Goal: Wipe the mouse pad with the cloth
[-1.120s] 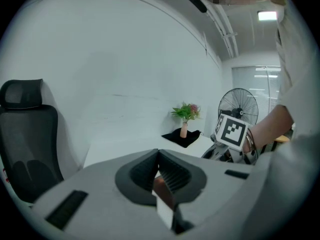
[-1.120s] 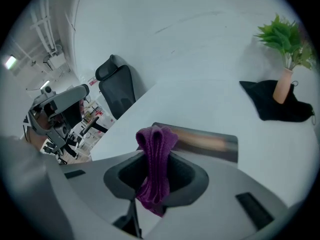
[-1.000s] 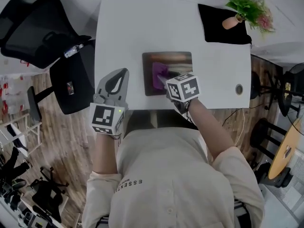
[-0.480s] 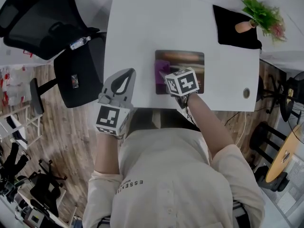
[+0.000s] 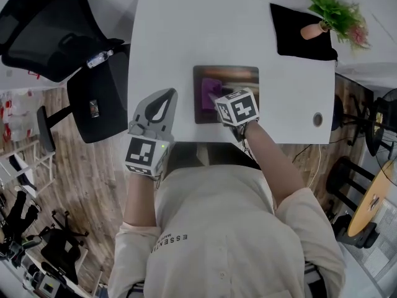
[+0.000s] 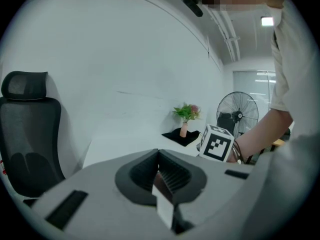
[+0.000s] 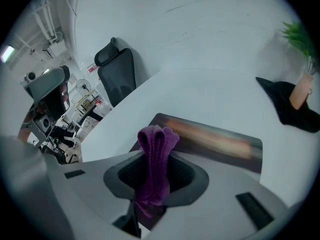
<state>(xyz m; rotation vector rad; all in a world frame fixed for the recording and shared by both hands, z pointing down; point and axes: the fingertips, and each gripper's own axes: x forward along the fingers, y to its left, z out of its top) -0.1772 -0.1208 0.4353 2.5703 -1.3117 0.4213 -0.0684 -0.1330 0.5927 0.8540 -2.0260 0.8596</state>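
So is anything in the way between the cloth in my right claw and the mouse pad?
Nothing visible. The right claw is shut on the purple cloth, which hangs right over the left part of the mouse pad. The rest of the pad lies bare.

A: How much of the mouse pad (image 5: 242,79) shows from the head view?
B: Not the middle of its near edge. The right gripper's (image 5: 218,104) marker cube (image 5: 238,110) covers that, along with the lower end of the purple cloth (image 5: 209,92) and the jaws themselves.
A: And the print on the mouse pad?
B: Smeared in the right gripper view; I can't read it.
A: Beyond the mouse pad?
B: The potted plant (image 7: 299,39) is cut by the picture's edge. Left of the mouse pad, a small item (image 5: 92,111) on the office chair's (image 5: 102,85) seat is too small to name.
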